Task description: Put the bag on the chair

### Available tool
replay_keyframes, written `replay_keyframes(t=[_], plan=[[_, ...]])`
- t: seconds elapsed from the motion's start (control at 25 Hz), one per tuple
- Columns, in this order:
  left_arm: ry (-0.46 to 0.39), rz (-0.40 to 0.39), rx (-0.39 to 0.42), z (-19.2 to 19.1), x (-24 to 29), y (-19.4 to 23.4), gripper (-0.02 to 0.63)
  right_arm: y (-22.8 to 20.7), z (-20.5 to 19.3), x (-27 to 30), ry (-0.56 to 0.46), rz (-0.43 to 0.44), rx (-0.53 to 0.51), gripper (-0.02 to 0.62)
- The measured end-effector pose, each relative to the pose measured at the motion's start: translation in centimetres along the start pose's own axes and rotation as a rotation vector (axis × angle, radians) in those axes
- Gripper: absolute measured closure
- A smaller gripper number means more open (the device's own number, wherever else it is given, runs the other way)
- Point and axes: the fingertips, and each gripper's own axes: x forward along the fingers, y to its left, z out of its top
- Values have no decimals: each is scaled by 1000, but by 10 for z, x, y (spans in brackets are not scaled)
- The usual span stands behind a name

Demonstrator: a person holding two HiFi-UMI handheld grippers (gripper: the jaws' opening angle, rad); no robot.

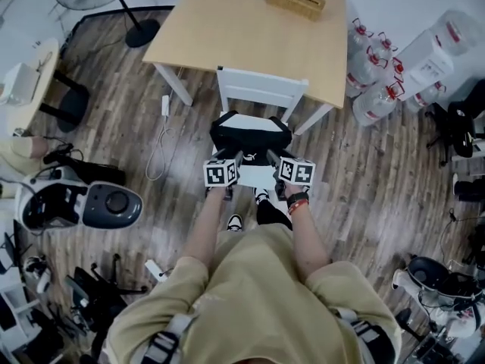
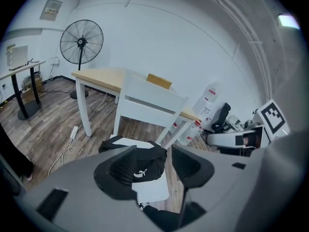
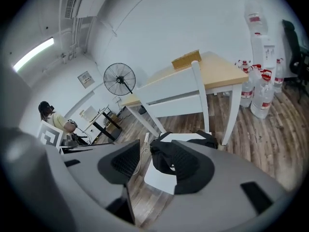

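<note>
Black bag (image 1: 250, 136) w/ white logo lies slumped on white chair (image 1: 261, 89) seat, nr backrest; chair upright.

We've got a grey-brown wood plank floor (image 1: 379, 196) and plain white walls (image 2: 169, 47) here. There's a table with a light wood tabletop (image 1: 242, 29) and white legs, with a small wooden tray (image 1: 295, 0) near one corner. A black pedestal fan (image 2: 81, 42) stands off its left end, and clear water jugs (image 1: 371, 74) crowd the floor on its right. A tube light (image 3: 34, 52) glows up on the ceiling, and a white power strip (image 1: 164, 105) lies near a table leg.
</note>
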Motion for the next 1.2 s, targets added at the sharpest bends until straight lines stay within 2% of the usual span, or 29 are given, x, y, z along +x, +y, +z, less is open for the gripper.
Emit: replay_keyframes(t=[0.28, 0.88, 1.2], plan=[[-83, 0, 47, 38, -27, -9, 422, 19, 30, -22, -58, -43, -124, 410], [-319, -21, 194, 147, -98, -50, 488, 72, 119, -81, -287, -21, -243, 477], [-439, -37, 210, 187, -132, -67, 529, 96, 157, -117, -405, -6, -296, 509]])
